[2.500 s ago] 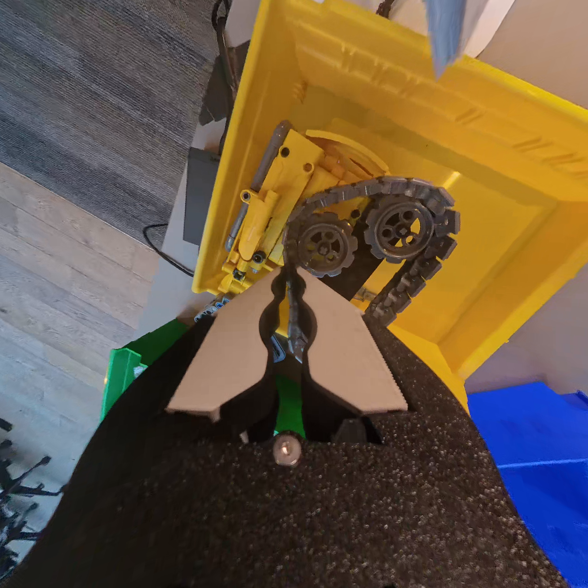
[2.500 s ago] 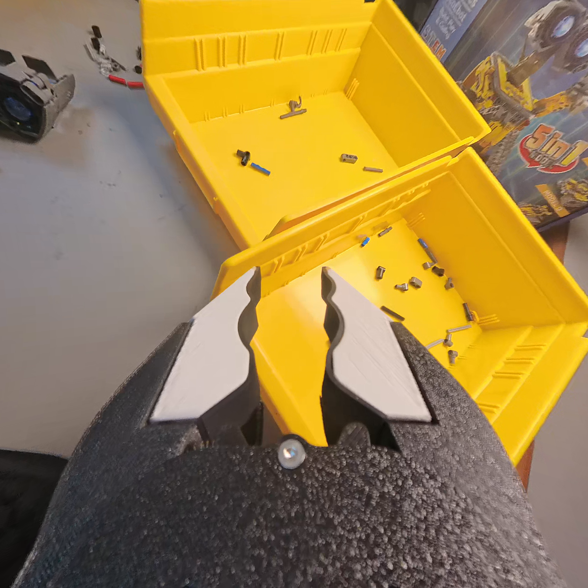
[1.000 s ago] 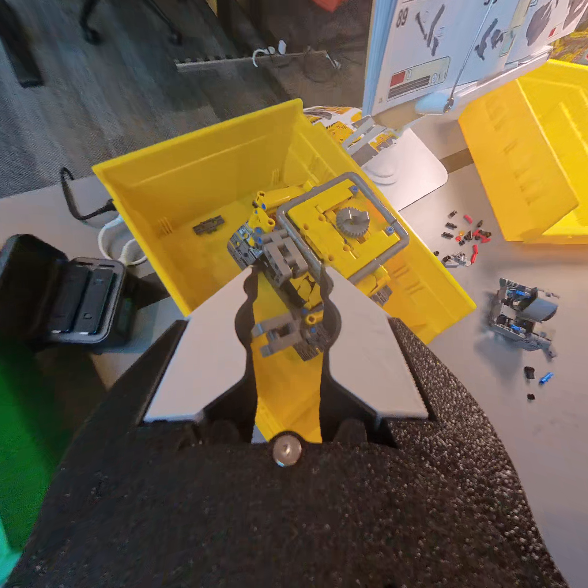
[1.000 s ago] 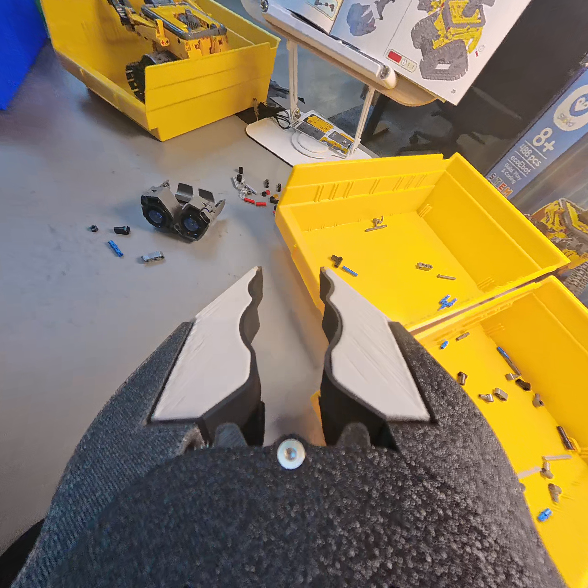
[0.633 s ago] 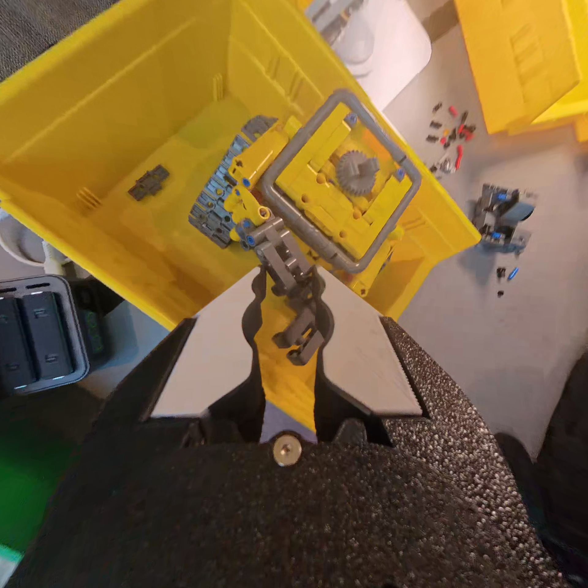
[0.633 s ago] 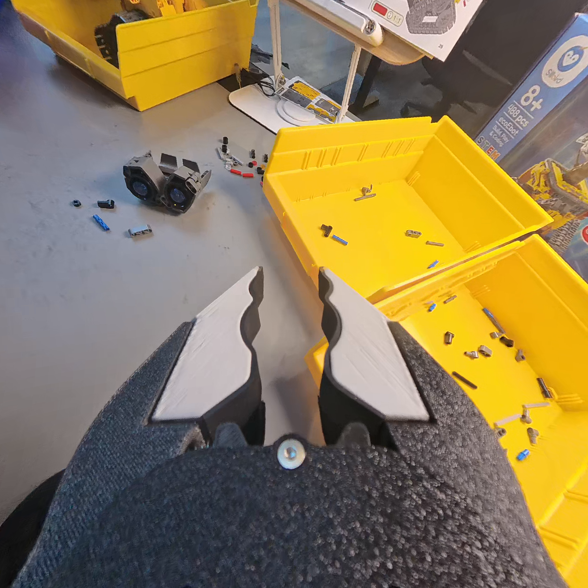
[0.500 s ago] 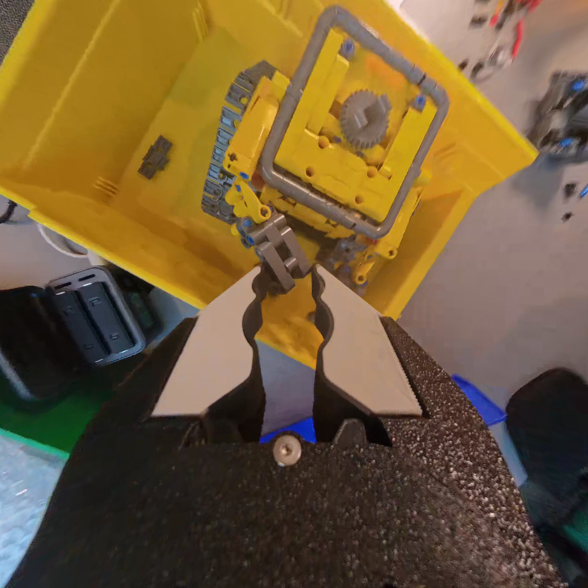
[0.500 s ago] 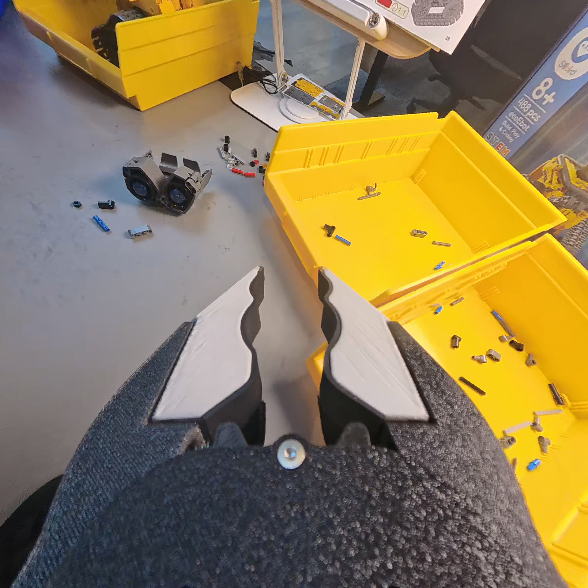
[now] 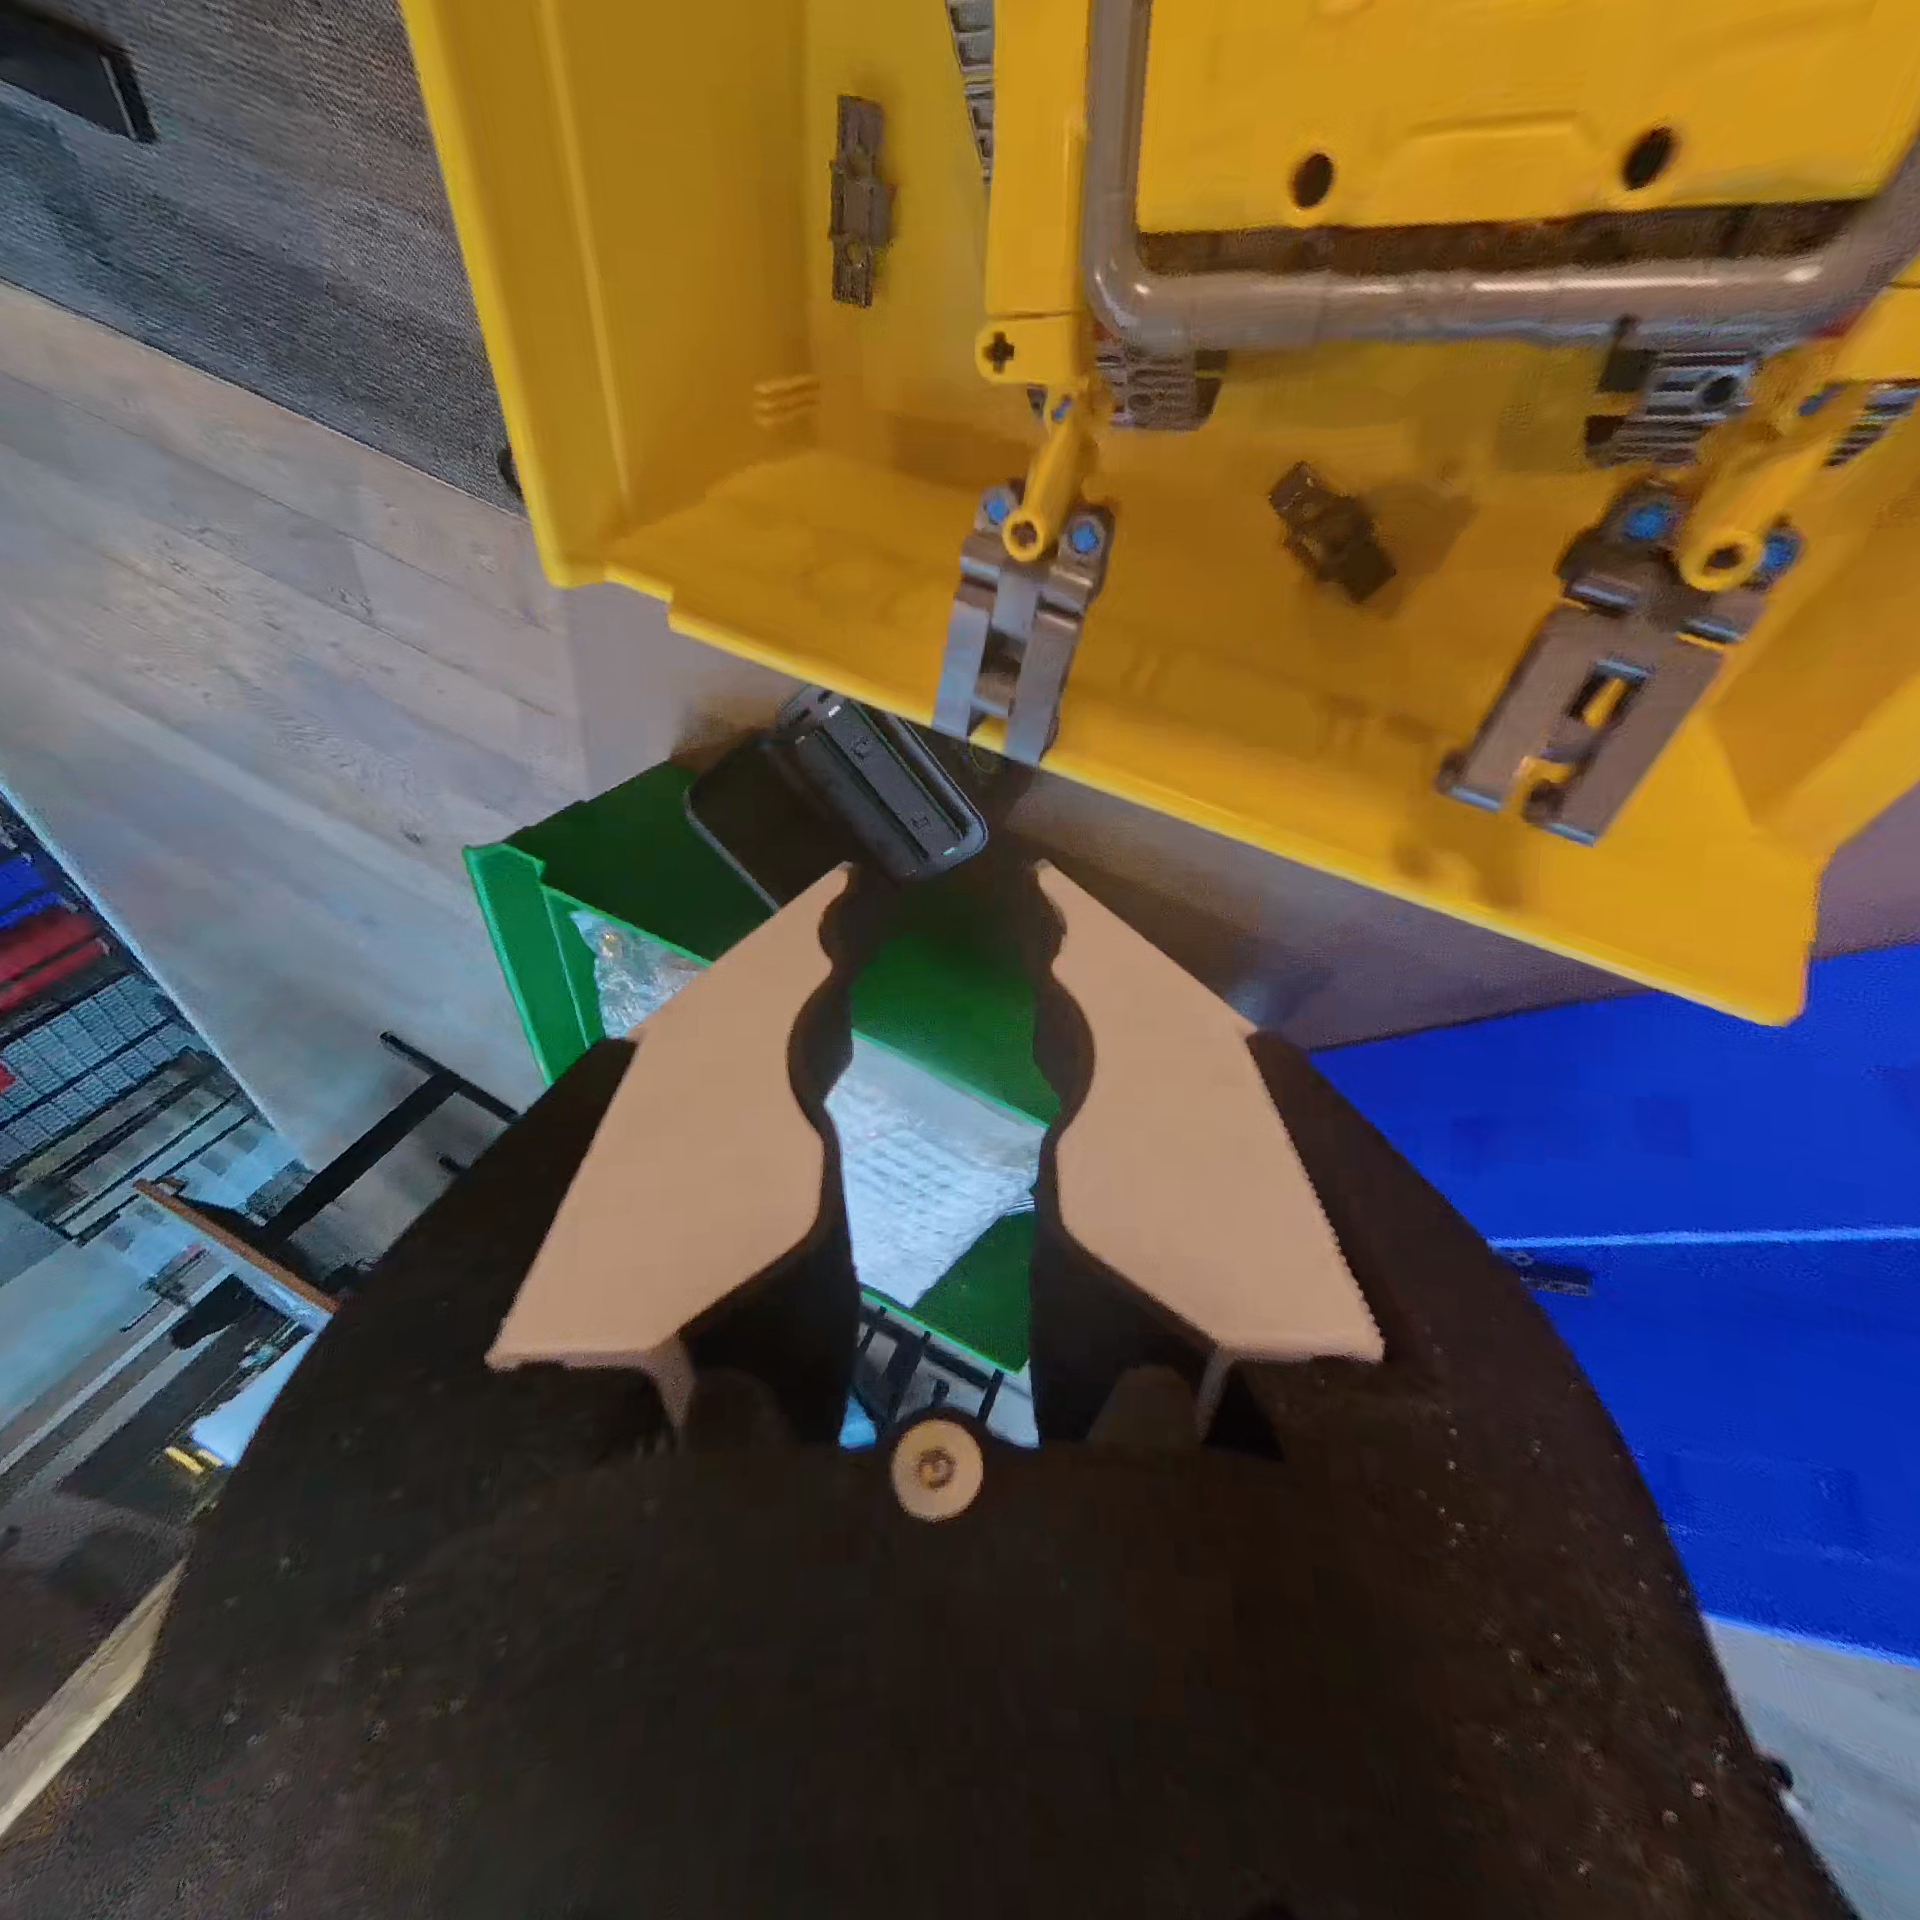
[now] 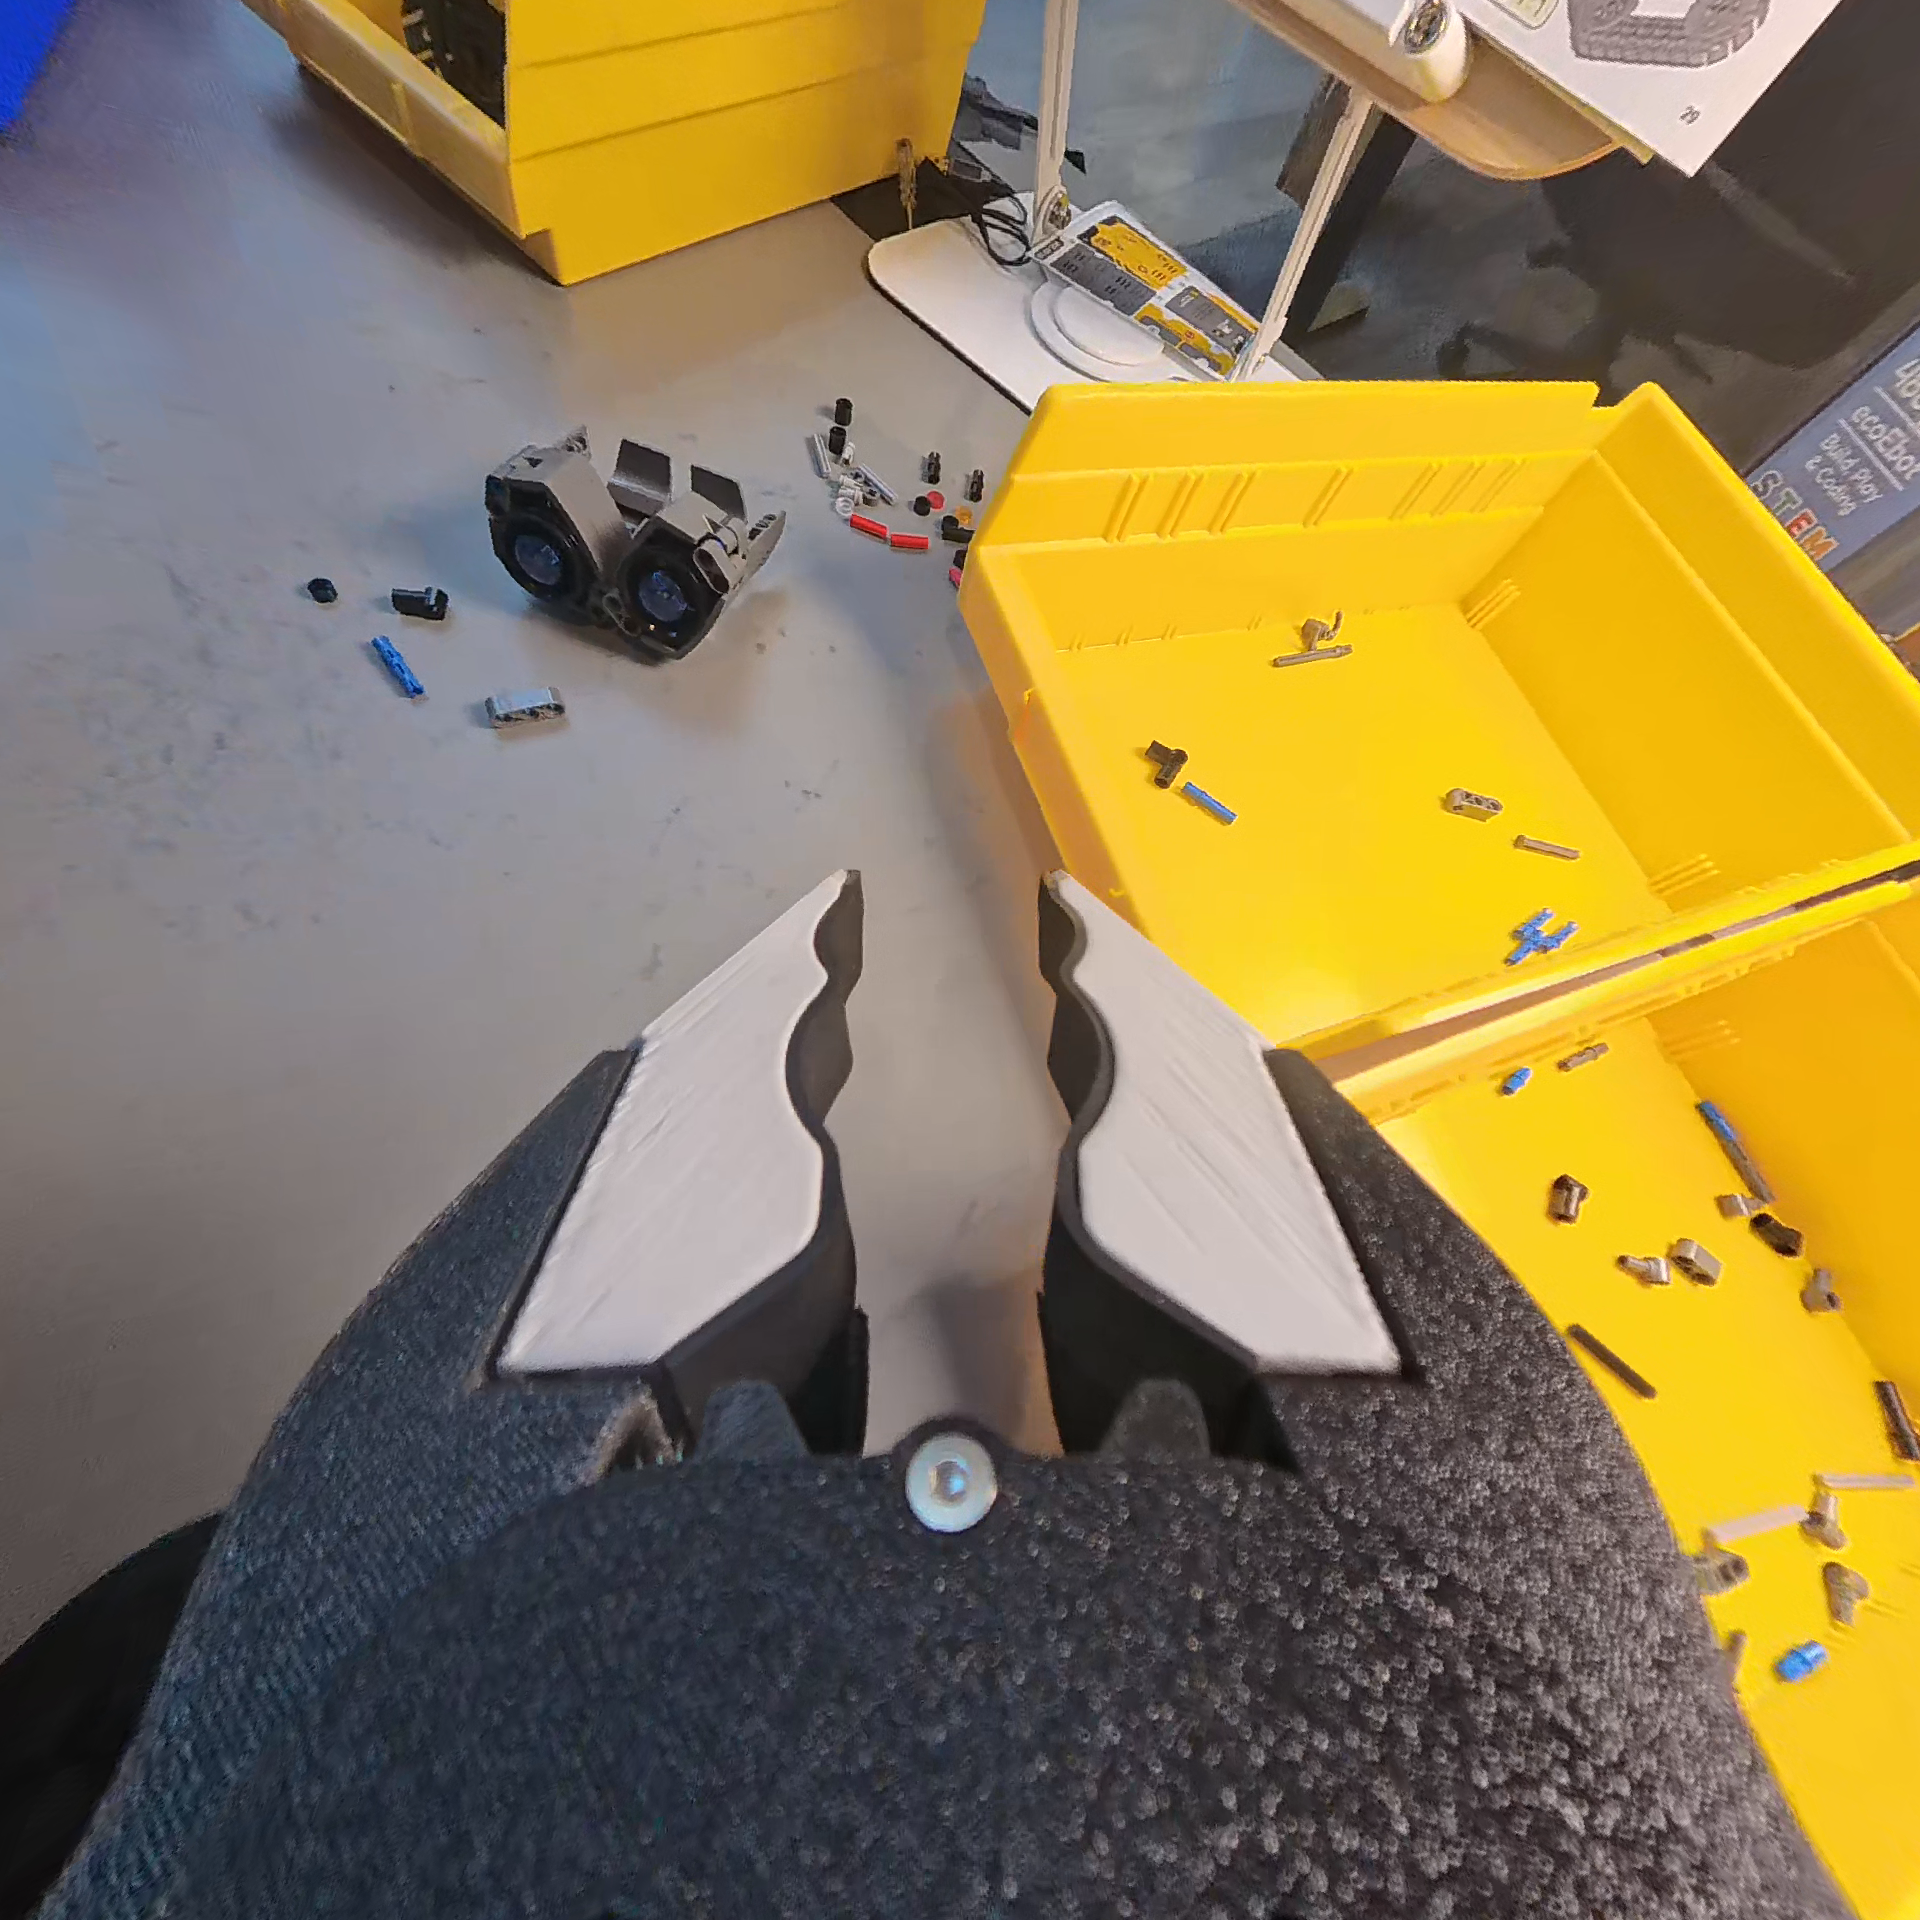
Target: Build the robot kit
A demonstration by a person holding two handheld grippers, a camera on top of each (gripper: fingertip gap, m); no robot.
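My left gripper [image 9: 943, 873] is open and empty, just short of the near lip of a yellow bin [image 9: 1351, 831]. In the bin lies a yellow brick-built model [image 9: 1455, 104] with a grey frame; its two grey arms [image 9: 1003, 644] point towards me. My right gripper [image 10: 951, 878] is open and empty above the grey table [image 10: 312, 935]. A grey two-lens brick assembly [image 10: 623, 551] lies ahead of it to the left, with small loose pins [image 10: 400, 665] around it. That bin with the model also shows at the far left in the right wrist view [image 10: 727, 135].
Two yellow bins [image 10: 1299, 436] [image 10: 1558, 997] holding several small parts stand right of my right gripper. A white stand base [image 10: 966, 281] is behind them. Under my left gripper are a green bin [image 9: 520, 935], a black device [image 9: 883, 800] and a blue bin [image 9: 1662, 1247]. Some 60 cm of space lies between my two pairs of fingers.
My left gripper has drawn back from the model's grey arm, which stood between its fingers, and has swung round to the bin's lip. My right gripper has moved slightly forward over the table.
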